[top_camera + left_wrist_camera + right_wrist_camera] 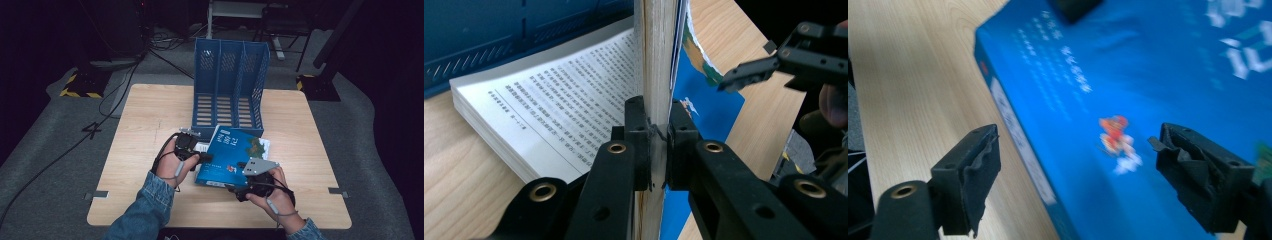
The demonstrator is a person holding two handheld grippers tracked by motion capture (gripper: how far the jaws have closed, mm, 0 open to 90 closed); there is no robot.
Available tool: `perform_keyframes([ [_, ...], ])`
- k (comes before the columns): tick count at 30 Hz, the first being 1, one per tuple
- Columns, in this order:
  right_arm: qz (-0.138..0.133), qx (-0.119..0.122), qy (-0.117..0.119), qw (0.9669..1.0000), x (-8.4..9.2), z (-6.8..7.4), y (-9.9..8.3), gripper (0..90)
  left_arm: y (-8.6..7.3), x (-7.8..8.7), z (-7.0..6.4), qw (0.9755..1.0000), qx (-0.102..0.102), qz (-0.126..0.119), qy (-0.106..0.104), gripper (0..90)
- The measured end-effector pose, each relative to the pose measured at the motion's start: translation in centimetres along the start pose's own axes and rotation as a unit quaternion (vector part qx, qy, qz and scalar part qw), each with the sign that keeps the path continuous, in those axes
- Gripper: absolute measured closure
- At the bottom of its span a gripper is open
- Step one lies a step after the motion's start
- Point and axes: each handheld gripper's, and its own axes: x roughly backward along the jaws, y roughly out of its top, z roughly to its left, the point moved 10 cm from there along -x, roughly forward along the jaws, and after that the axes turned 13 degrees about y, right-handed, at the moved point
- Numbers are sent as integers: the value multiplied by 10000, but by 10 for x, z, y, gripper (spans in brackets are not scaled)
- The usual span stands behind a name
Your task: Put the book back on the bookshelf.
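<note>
Pale wood-grain counter [150, 115] on grey carpet: left hand-held gripper [658, 135] clamped on glossy blue book [235, 150]; right hand-held gripper [1075, 170] jaws apart.

Blue-cover book [232, 155], open w/ front block lifted, on table nr rack.

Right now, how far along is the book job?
Done: the left gripper is shut on the blue book's edge and has it tilted up off a second, open book. In hand: the right gripper is open at the cover. Left: neither book is in the blue file rack yet.
</note>
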Motion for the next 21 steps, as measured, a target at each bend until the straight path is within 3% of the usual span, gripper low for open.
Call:
perform_keyframes([
  [7,-6,-97,-102,9999,-12,4,5,187,3,-4,2,10000,-36,39,-74,835],
  [13,101,-195,-48,9997,-32,11,4,179,5,-6,3,9997,-79,79,-212,835],
  [21,37,101,-512,9986,-46,9,12,117,10,-12,2,9995,-100,135,-259,835],
])
